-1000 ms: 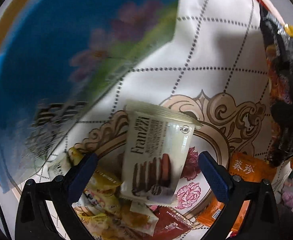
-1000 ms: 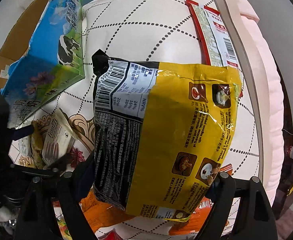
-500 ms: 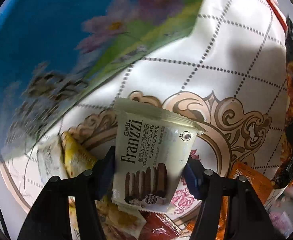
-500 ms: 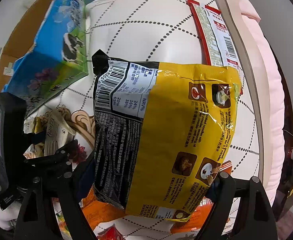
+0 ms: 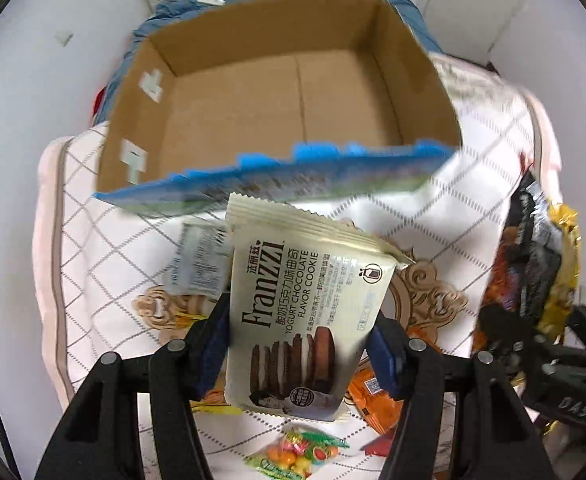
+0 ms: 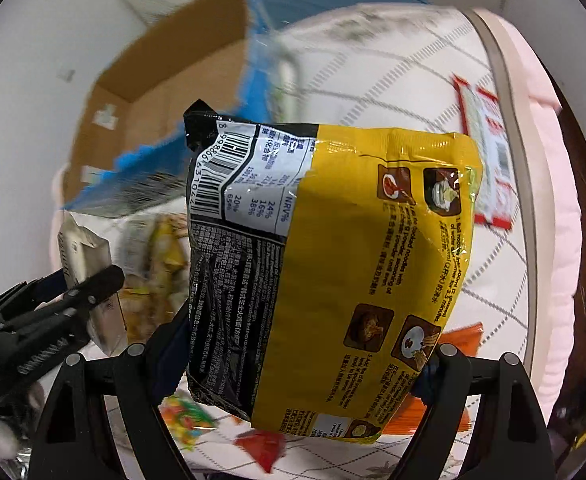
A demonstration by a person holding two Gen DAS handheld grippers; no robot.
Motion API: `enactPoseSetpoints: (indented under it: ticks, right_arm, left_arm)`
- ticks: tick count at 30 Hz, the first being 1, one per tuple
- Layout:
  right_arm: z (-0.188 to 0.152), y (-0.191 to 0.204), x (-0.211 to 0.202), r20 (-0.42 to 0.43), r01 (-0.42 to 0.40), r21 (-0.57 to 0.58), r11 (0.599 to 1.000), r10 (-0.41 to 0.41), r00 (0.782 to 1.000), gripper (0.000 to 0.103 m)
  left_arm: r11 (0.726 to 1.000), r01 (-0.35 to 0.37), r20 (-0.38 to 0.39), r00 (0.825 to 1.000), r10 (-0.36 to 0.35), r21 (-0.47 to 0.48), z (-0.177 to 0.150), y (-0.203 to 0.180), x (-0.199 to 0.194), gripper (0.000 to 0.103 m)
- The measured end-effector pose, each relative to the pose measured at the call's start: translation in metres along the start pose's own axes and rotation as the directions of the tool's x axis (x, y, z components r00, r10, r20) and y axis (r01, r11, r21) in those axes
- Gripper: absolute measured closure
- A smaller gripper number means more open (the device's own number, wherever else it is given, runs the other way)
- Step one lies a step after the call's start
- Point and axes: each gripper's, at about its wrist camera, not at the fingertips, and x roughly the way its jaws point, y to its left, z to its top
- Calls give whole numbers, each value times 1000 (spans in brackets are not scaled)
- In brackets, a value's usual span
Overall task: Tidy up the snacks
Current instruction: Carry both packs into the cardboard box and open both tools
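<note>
Left gripper [image 5: 299,350]: jaws closed onto the Franzzi cookie pack [image 5: 305,312], held upright above the quilted white cover [image 5: 93,248], just in front of the open cardboard box [image 5: 277,92]. Right gripper [image 6: 301,364]: jaws clamped on the yellow-and-black noodle packet [image 6: 333,264], lifted off the cover. Loose on the cover below: candy bag [image 5: 297,454], orange packet [image 5: 373,400]; red-edged packet [image 6: 489,160] near far edge

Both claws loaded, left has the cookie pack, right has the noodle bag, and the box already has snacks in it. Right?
Not quite: the box is empty, as the left wrist view shows. The rest holds: left claw grips the cookie pack, right claw the noodle bag.
</note>
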Motion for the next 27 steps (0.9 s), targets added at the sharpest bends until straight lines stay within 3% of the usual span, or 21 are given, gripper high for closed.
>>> enactPoseSetpoints:
  ticks: [6, 12, 19, 23, 27]
  right_arm:
    - [39, 40, -23, 53, -52, -44, 998, 54, 997, 14]
    - [104, 83, -18, 82, -23, -50, 998, 27, 996, 14]
    - [168, 122, 30, 24, 22, -67, 998, -21, 999, 14]
    - [191, 137, 72, -18, 77, -102, 992, -79, 997, 14]
    - [191, 141, 105, -90, 107, -136, 985, -120, 989, 14]
  left_arm:
    - [996, 30, 14, 999, -29, -78, 55, 44, -41, 44]
    - [994, 65, -10, 998, -67, -90, 134, 67, -52, 44]
    - [990, 92, -97, 990, -102, -104, 211, 96, -6, 44]
    - [986, 111, -169, 977, -131, -122, 227, 106, 34, 44]
    - [981, 132, -251, 954, -165, -140, 226, 111, 69, 42]
